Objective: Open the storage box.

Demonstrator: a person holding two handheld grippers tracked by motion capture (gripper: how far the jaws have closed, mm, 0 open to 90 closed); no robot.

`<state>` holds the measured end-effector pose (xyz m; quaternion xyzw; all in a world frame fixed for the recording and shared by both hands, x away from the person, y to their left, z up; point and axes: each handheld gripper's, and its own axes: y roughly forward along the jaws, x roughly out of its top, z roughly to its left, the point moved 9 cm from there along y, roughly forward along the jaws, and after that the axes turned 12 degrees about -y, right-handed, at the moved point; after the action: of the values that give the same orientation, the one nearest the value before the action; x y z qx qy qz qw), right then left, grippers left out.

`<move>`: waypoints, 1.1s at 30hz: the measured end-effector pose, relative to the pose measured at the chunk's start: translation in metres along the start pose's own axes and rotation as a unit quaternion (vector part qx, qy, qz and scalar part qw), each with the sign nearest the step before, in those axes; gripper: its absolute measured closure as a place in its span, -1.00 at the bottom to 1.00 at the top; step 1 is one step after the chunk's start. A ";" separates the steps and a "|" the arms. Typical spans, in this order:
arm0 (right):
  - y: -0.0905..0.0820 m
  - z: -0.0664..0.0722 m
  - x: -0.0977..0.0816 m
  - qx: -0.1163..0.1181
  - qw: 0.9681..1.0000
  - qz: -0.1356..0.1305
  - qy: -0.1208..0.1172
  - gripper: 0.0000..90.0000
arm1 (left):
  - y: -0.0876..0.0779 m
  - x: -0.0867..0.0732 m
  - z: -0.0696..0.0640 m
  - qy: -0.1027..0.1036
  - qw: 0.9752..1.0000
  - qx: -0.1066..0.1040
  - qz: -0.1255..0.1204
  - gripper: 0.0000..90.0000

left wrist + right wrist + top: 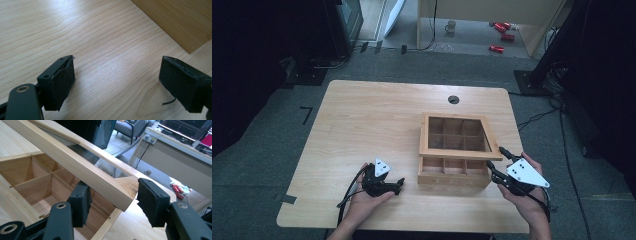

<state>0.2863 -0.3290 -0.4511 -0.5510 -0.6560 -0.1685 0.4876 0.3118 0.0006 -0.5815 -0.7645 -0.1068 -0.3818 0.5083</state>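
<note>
Straddling the lid [82,173] corner, the right gripper [112,202] seems spread, pads perhaps not pressing. Pinch squarely before lifting. Left gripper [117,82] rests spread

A pale wooden worktop [362,120] with rounded corners stands on grey carpet [267,150], a round cable hole [453,99] near its far edge. Strips of black tape [306,114] mark the floor off the left edge. Beyond the far edge stands a light wooden desk [492,12] — under it a mug [451,26] and red cans [501,36]. Dark stands [319,35] flank both far corners. The right gripper view shows a grey chair [130,128] and monitors [190,130] — the room is dim.
</note>
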 end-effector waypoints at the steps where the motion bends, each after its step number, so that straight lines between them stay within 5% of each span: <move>1: 0.001 -0.002 0.001 0.001 1.000 -0.003 0.000 0.02 | 0.000 0.000 0.000 -0.002 1.000 0.000 -0.001 -0.70; 15: 0.008 -0.028 0.021 0.021 0.999 -0.032 0.012 0.10 | 0.000 0.000 0.000 -0.003 1.000 0.004 -0.001 -0.69; 33: 0.023 -0.056 0.042 0.014 0.998 -0.050 0.036 0.20 | 0.000 0.000 0.000 -0.005 1.000 0.008 -0.001 -0.68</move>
<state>0.3359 -0.3401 -0.3980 -0.5042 -0.6671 -0.2026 0.5097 0.3120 0.0000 -0.5815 -0.7622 -0.1129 -0.3778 0.5135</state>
